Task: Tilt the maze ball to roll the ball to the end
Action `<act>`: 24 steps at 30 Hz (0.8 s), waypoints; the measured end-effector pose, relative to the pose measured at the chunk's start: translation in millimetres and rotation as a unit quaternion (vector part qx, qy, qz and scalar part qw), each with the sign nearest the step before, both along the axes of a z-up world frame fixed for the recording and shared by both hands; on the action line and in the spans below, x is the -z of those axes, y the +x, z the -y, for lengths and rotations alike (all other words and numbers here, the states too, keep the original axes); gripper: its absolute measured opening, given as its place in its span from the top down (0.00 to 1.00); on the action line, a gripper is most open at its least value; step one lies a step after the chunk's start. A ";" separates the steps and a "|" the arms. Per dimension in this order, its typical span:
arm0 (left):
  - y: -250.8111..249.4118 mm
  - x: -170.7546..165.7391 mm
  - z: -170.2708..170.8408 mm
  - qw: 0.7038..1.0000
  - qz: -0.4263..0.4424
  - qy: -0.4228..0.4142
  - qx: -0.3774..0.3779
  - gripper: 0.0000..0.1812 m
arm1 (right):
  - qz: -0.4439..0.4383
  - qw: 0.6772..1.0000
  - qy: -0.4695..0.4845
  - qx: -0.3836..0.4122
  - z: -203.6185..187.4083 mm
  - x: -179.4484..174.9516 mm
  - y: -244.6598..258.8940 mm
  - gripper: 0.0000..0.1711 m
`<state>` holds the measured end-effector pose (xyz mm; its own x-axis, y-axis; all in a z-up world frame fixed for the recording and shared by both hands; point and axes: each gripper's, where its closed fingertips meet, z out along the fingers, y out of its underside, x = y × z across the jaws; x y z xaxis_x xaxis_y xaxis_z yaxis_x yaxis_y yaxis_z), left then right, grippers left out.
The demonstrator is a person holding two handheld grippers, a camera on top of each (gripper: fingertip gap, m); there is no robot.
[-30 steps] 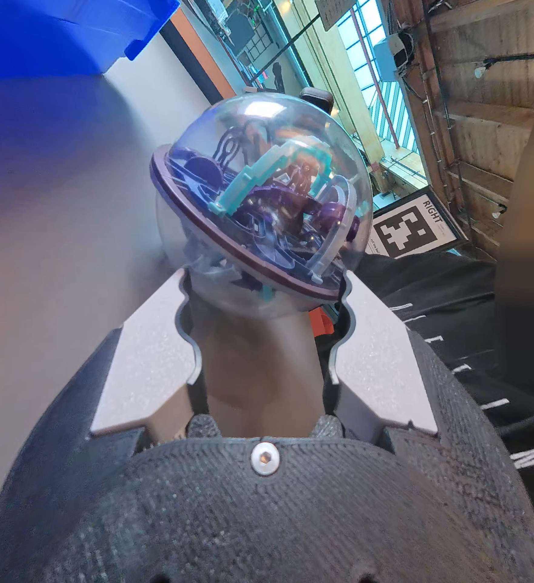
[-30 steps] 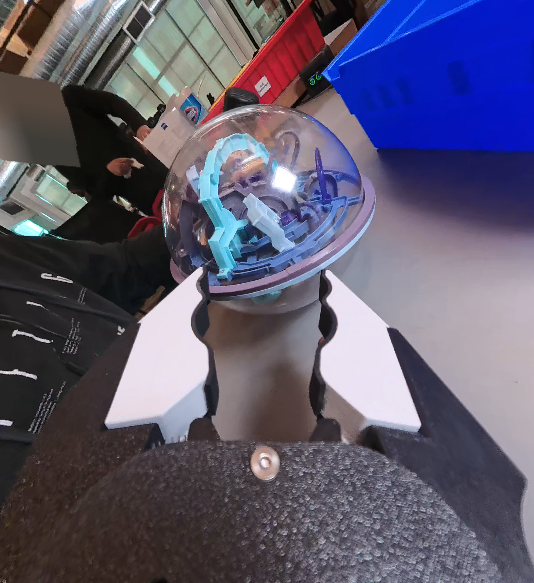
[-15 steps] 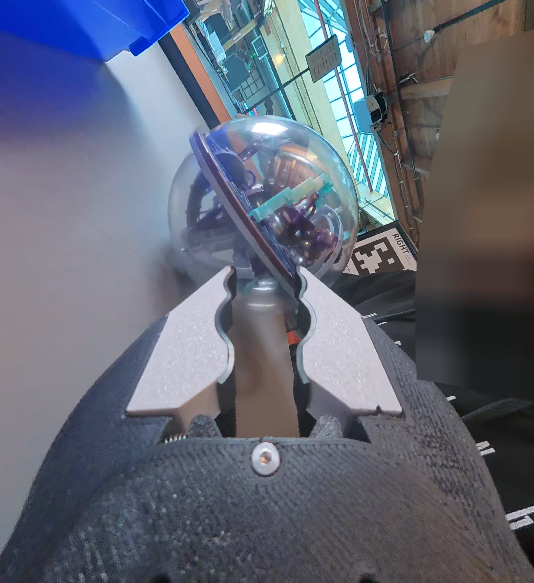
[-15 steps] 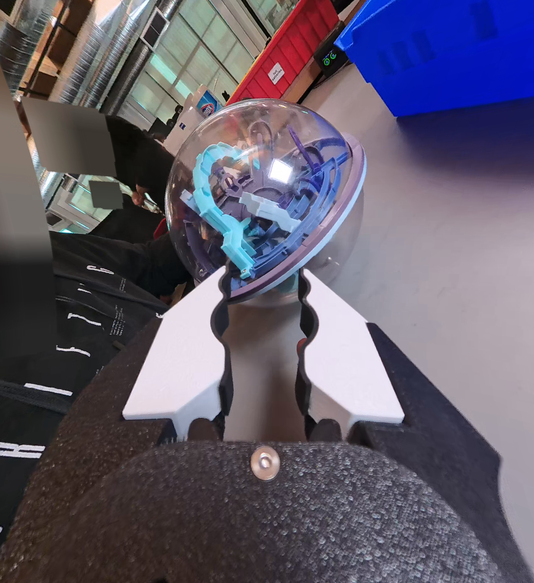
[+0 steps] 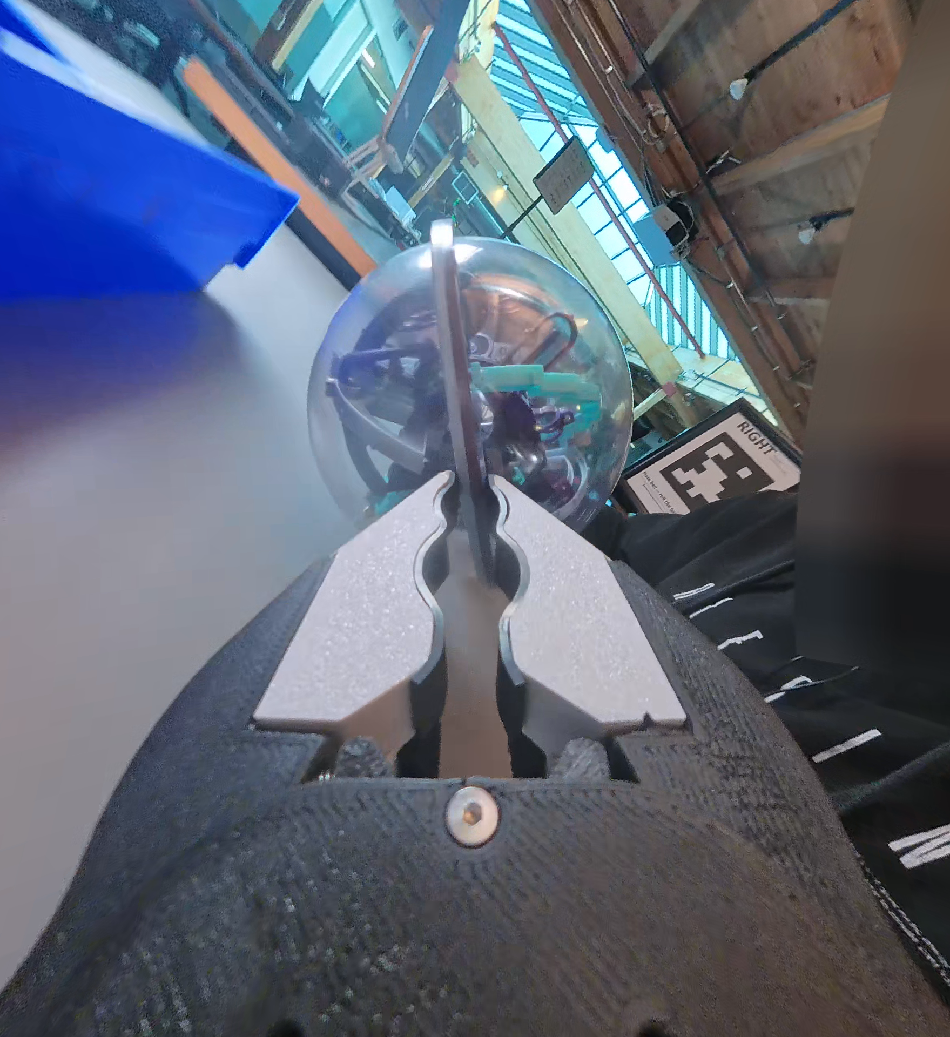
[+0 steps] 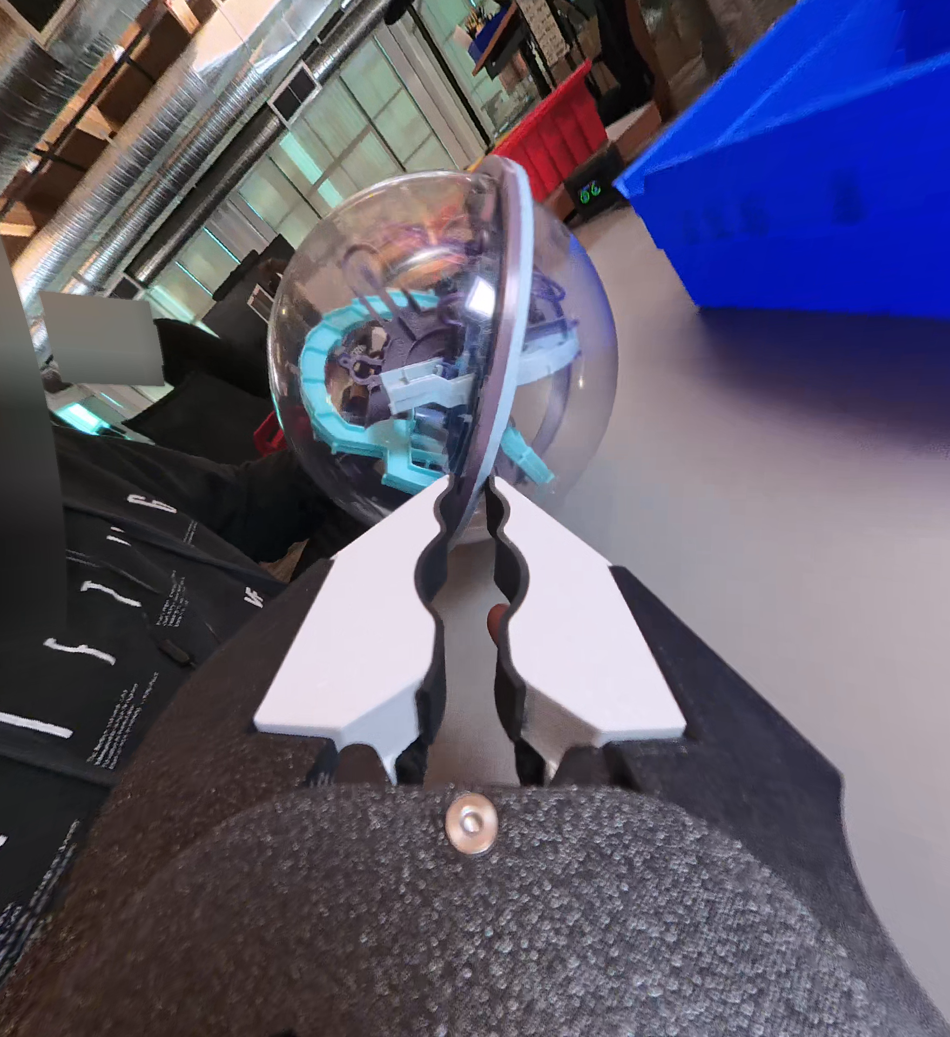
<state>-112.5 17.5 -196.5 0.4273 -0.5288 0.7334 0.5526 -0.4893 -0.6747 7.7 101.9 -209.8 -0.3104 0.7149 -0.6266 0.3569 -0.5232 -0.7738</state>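
Maze ball [image 5: 469,387] in left wrist view: clear sphere over the grey table [image 5: 124,505], equator rim [image 5: 450,359] edge-on and roughly vertical, blue bin [image 5: 85,213] toward the far left corner. Left gripper [image 5: 469,494] fingers clamped on the rim's lower edge. Right wrist view: same ball [image 6: 444,359], teal track [image 6: 321,387] visible inside, rim [image 6: 503,336] slightly tilted; right gripper [image 6: 467,494] fingers closed on the rim, bin [image 6: 831,185] at the far right. Can't locate the small inner ball in either view. Advice: rotate both wrists together in small, slow increments, keep squeeze constant, pause to spot the ball before tilting further; thin rim could slip.
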 end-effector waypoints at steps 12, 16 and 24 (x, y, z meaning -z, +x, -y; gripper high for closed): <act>-6.3 -114.3 17.5 0.979 -0.100 0.174 -0.029 0.97 | -0.115 0.984 0.133 -0.002 14.4 -74.7 -15.8 0.96; -1.7 -136.6 30.4 0.969 -0.128 0.209 -0.032 0.97 | -0.146 0.976 0.164 -0.003 23.7 -97.9 -13.8 0.96; 11.4 -181.5 48.1 0.945 -0.190 0.265 -0.030 0.96 | -0.201 0.955 0.219 0.008 33.5 -140.5 -8.4 0.96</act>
